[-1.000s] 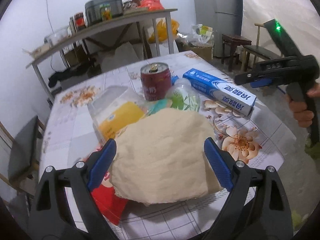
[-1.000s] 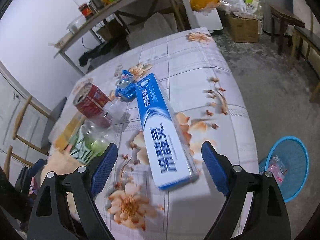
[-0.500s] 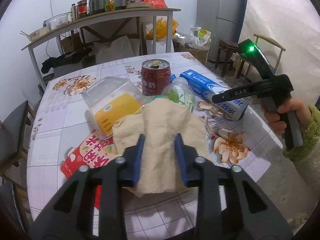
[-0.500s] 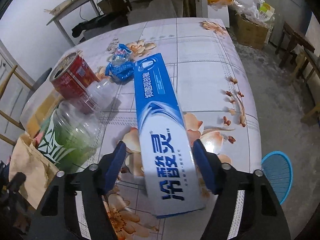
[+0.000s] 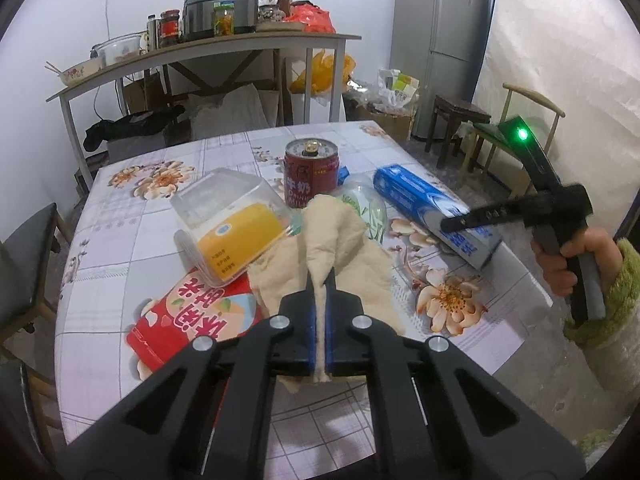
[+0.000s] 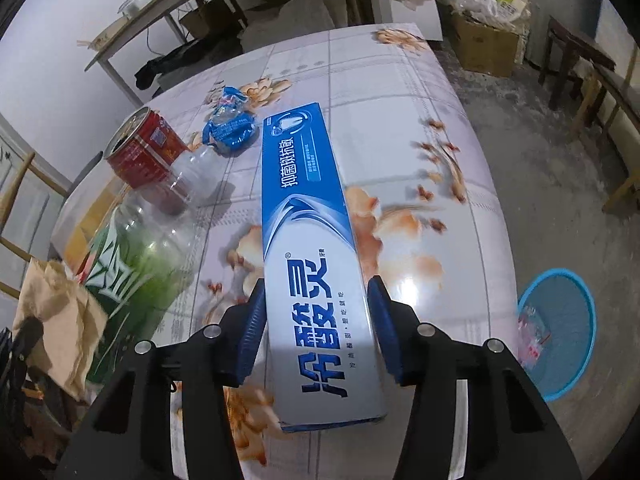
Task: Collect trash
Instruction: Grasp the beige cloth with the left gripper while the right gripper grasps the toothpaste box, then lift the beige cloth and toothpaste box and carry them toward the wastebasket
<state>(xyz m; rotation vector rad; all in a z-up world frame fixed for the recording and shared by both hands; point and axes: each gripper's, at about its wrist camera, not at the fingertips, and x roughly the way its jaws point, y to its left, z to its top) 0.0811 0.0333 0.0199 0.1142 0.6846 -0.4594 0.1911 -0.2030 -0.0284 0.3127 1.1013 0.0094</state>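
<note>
My left gripper (image 5: 319, 322) is shut on a crumpled beige paper bag (image 5: 340, 240), pinching a fold of it between the blue pads near the table's front. My right gripper (image 6: 316, 332) is shut on the near end of a long blue toothpaste box (image 6: 308, 240), pads against both long sides; it also shows in the left wrist view (image 5: 452, 222) at the box (image 5: 416, 194). Other trash on the table: a red can (image 5: 312, 172), a clear green-labelled bottle (image 6: 132, 264), a clear container with yellow label (image 5: 228, 224), a red wrapper (image 5: 196, 320), a blue wrapper (image 6: 230, 128).
A blue waste basket (image 6: 560, 320) stands on the floor right of the floral table (image 6: 400, 92). Behind the table are a cluttered shelf (image 5: 200, 48), a fridge (image 5: 440, 40), a stool (image 5: 456, 120) and chairs (image 5: 24, 264).
My left gripper has closed on a fold of the paper bag and pulled it up. My right gripper moved in over the toothpaste box and closed on its sides.
</note>
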